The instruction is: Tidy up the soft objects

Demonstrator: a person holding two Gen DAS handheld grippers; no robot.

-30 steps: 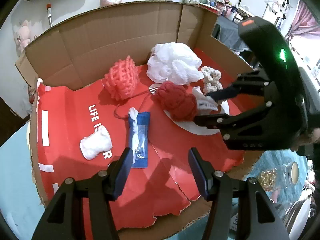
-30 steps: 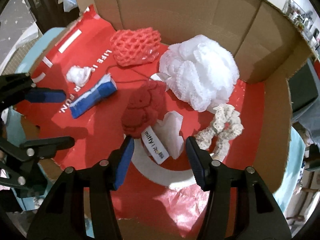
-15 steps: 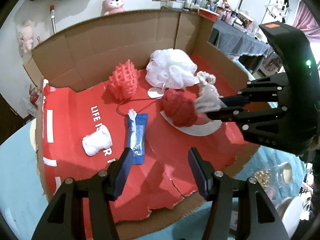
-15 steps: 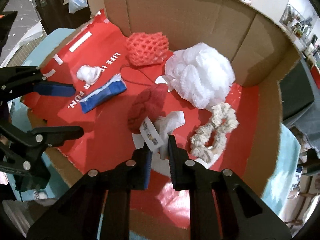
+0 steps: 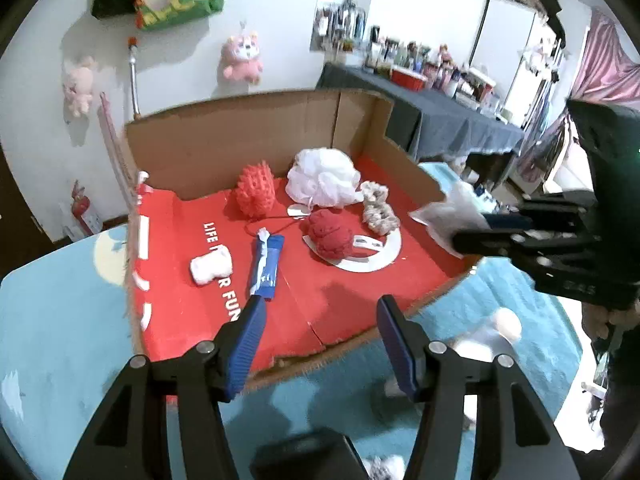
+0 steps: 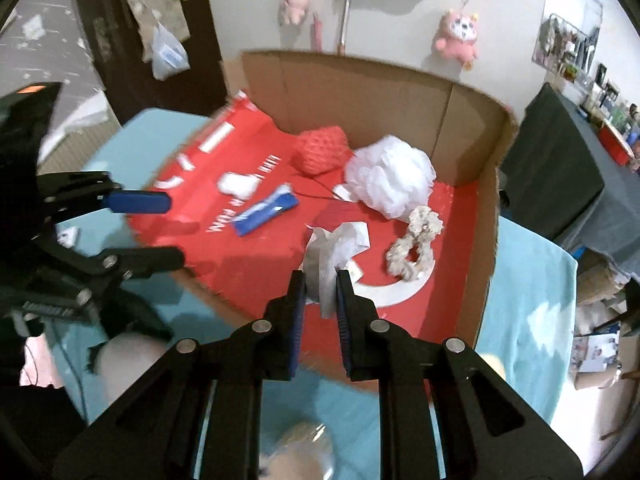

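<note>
Your left-hand camera is showing what the right one is hiding: the red knitted ball sitting on the tray's white ring, ahead of your left gripper and slightly right, with a printed tag lying beside it. In the right-hand view the white cloth is covering most of that ball.

Your left gripper is hanging half open with nothing between its blue ribbed pads. Your right gripper is clenching the crumpled white cloth, which is sticking up past its fingertips; from the left camera you are seeing that cloth held clear of the cardboard tray, over its right wall.

A second ago the right jaws were standing open around the cloth on the tray floor; now they are pinching it, and both cameras are sitting higher and farther back, so the tray is looking smaller and the blue tabletop is showing below it.

Ahead of your left gripper, going left to right, a small white lump is lying on the glossy red liner, then a flat blue packet, a coral honeycomb mesh pouf behind it, the fluffy white netted bath sponge, and a cream crocheted scrunchie looping beside the ring.
</note>
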